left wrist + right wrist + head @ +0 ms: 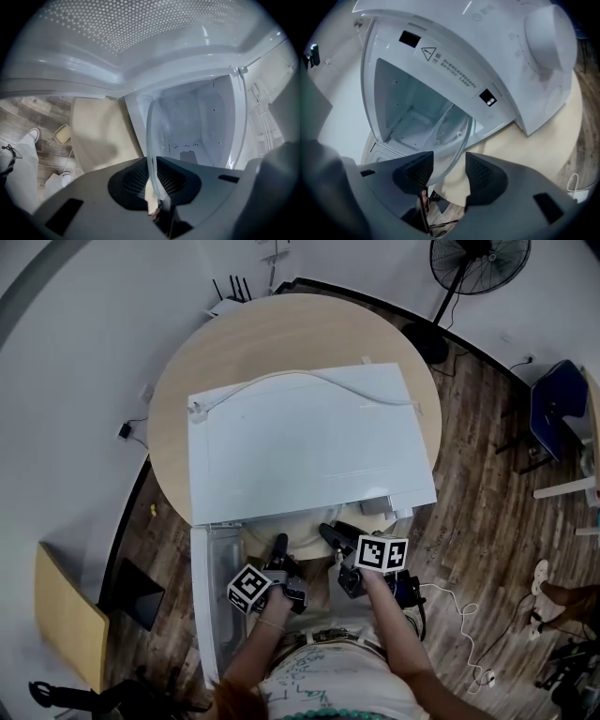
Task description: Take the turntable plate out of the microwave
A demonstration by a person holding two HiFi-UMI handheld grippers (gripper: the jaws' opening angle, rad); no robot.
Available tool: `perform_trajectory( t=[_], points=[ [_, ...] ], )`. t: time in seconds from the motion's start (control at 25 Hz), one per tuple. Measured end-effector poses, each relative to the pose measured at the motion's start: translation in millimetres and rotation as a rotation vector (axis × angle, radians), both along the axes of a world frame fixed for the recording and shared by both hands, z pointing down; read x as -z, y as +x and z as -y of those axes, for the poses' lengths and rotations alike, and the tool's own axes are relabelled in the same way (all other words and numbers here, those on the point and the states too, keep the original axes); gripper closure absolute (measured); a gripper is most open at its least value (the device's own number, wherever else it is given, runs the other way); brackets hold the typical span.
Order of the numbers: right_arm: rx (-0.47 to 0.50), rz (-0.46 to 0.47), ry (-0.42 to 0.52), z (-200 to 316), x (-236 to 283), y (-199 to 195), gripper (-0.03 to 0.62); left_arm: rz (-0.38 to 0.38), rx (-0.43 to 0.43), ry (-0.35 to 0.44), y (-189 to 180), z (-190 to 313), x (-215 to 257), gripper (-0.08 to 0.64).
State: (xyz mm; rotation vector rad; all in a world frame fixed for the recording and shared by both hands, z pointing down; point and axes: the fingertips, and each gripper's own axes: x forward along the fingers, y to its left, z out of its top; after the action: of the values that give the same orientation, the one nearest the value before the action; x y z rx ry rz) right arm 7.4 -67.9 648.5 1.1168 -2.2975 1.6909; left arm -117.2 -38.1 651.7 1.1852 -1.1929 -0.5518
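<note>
Glass turntable plate (151, 140) between left gripper (154, 177) jaws

There is one white microwave (309, 442), and it sits on one round table (281, 324). Right in front of the microwave there are two grippers, a left gripper (279, 545) and a right gripper (328, 535), and one glass plate (151, 136). Far behind the microwave stands one black fan (480, 263), and one blue chair (553, 401) is off to the side of the microwave.
</note>
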Motion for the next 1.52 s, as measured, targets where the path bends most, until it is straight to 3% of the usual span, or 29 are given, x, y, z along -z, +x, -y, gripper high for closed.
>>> perform_trajectory(
  t=[0.28, 0.56, 1.0, 1.16, 1.28, 1.36, 1.52],
  points=[
    [-0.031, 0.06, -0.039, 12.3, -7.1, 2.7, 0.411, -0.017, -0.017, -0.002, 6.7, -19.2, 0.8, 0.503],
    [-0.016, 0.048, -0.051, 16.9, -15.1, 5.2, 0.453, -0.027, -0.027, -0.008, 6.9, -38.1, -4.3, 0.499],
    [-0.125, 0.222, -0.106, 26.8, -15.0, 11.8, 0.528, -0.053, -0.052, 0.013, 18.3, -47.4, -5.0, 0.499],
    [-0.143, 0.249, -0.124, 26.8, -16.2, 12.0, 0.54, 0.031, -0.141, 0.055, 18.0, -44.0, -4.1, 0.495],
    [-0.14, 0.227, -0.119, 24.7, -17.1, 13.6, 0.537, 0.099, -0.198, 0.073, 14.0, -39.5, -5.1, 0.394],
    [-0.133, 0.226, -0.123, 24.1, -17.9, 14.1, 0.532, 0.151, -0.172, 0.067, 0.5, -31.3, -7.8, 0.344],
    [-0.136, 0.237, -0.13, 22.9, -17.7, 13.9, 0.535, 0.301, -0.117, 0.072, -28.1, -7.7, -9.5, 0.308]
  ],
)
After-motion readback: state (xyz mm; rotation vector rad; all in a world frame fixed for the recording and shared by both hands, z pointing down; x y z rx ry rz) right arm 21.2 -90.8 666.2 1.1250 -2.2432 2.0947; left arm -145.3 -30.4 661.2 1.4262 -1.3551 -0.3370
